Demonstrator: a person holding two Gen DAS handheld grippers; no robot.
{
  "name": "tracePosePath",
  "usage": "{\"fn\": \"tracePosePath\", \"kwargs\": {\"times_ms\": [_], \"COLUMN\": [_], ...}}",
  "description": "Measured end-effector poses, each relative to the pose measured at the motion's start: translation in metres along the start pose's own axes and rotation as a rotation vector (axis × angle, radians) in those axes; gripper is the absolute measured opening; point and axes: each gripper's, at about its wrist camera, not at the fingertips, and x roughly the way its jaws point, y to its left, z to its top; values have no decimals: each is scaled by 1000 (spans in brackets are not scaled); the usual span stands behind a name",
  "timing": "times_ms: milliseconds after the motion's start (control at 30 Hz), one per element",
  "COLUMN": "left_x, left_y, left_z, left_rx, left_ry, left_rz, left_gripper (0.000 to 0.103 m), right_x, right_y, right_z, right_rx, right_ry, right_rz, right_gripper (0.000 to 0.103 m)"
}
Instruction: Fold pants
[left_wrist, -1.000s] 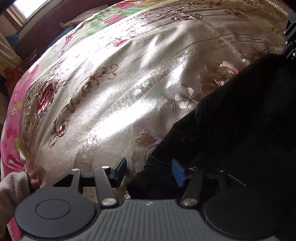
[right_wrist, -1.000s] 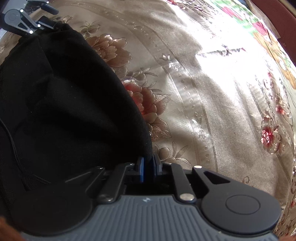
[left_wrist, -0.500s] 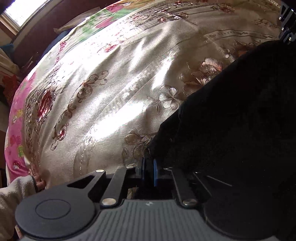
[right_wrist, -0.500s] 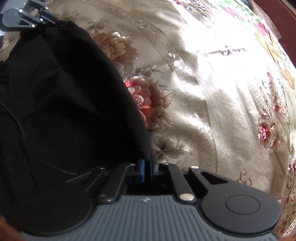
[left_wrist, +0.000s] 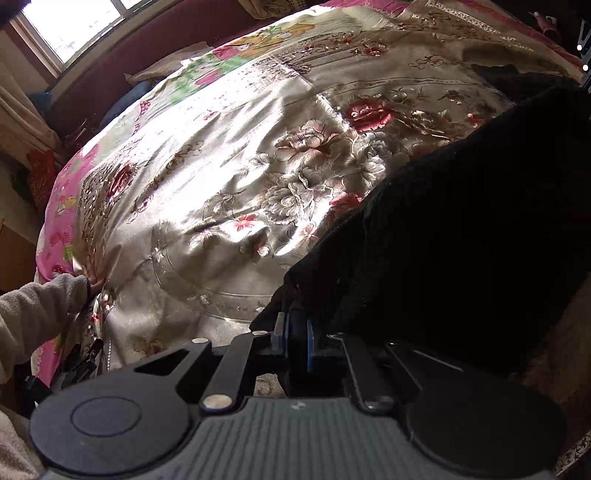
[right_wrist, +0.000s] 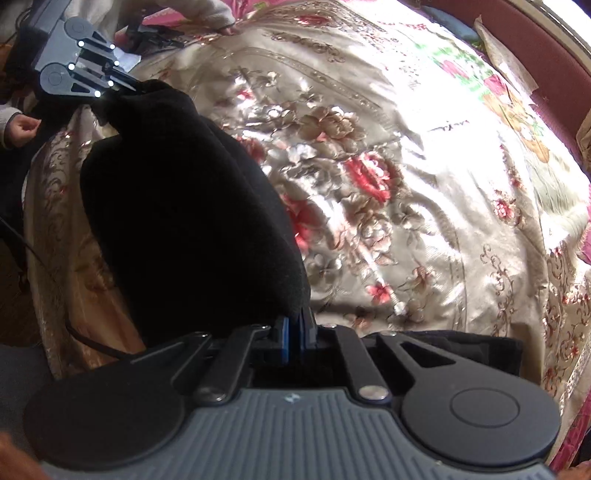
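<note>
Item, far left: a pale fleecy sleeve (left_wrist: 35, 310) is resting at the near edge of the bed, its hand pressing on the cover. Item, bedspread (left_wrist: 229, 192): a satin floral cover, gold with red and pink blooms, is lying smooth and sunlit across the bed, a window (left_wrist: 74, 26) showing beyond its far side. Item, left gripper (left_wrist: 294, 341): its blue pads are standing pressed together on a thick bunch of the black pants (left_wrist: 461, 229), having just been closing onto that cloth, which now sits pinched between them. Item, pants: dark heavy fabric, one edge being held up off the cover between the two tools, the bulk sagging in a broad fold below and trailing toward the near side of the bed. Item, right gripper (right_wrist: 295, 338): its jaws are standing nearly together, nipping the other corner of the same edge; in this view the left tool is showing at upper left, clamped on the far end. Step in hand, as judged: the lifted edge is being carried over for a fold. Next move, as judged: both corners are wanting to travel level and together across the garment, keeping the edge taut, before being lowered squarely onto the opposite end.
</note>
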Motion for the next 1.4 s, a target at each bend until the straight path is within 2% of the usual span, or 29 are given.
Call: {"fn": "tracePosePath", "kwargs": {"times_ms": [33,100,167,233,333,400,533,600,633,767,867,967,1033,1100,1133,1200,1233,1300,1333,1367,1400], "left_x": [7,19,27,27,22,16,13,15,14,7,-2,-5,-5,0,4,12,14,10,5,0,-2], "left_y": [-10,-37,-60,-74,-89,-97,-103,-103,-102,-104,-107,-108,-110,-110,-110,-107,-102,-89,-80,-72,-67], "left_z": [-12,-37,-56,-69,-82,-90,-101,-105,-106,-112,-115,-123,-129,-129,-127,-121,-117,-108,-105,-102,-101], "left_rx": [-8,30,98,134,201,252,314,321,319,352,356,438,495,498,501,504,500,464,437,420,419], "left_ry": [18,38,47,26,-8,-27,-48,-48,-51,-60,-59,-45,-34,-50,-56,-79,-92,-110,-131,-158,-179], "left_rz": [13,42,91,142,217,248,317,318,319,309,286,276,288,307,323,373,393,410,411,442,494], "left_gripper": [24,24,24,24,26,28,33,34,35,38,39,41,46,51,52,52,43,32,31,30,20], "right_x": [20,54,81,91,96,93,85,75,64,38,49,75,88,97,102,110,115,111,103,94,83], "right_y": [13,41,70,90,107,104,109,123,132,153,158,169,177,187,193,202,205,200,197,195,193], "right_z": [-13,-37,-57,-70,-68,-63,-52,-44,-40,-30,-7,14,27,37,42,52,59,69,72,74,77], "right_rx": [46,41,-16,-89,-199,-192,-263,-344,-405,-497,-485,-531,-552,-571,-577,-563,-526,-427,-385,-357,-326], "right_ry": [42,85,117,121,125,128,129,105,69,-67,-129,-172,-191,-208,-226,-215,-189,-172,-180,-193,-215], "right_rz": [41,59,28,-10,-58,-56,-98,-93,-88,-26,-8,-18,8,41,54,58,61,91,92,87,87], "right_gripper": [6,6,6,6,6,6,9,12,16,61,63,63,60,60,58,35,10,7,7,7,7]}}
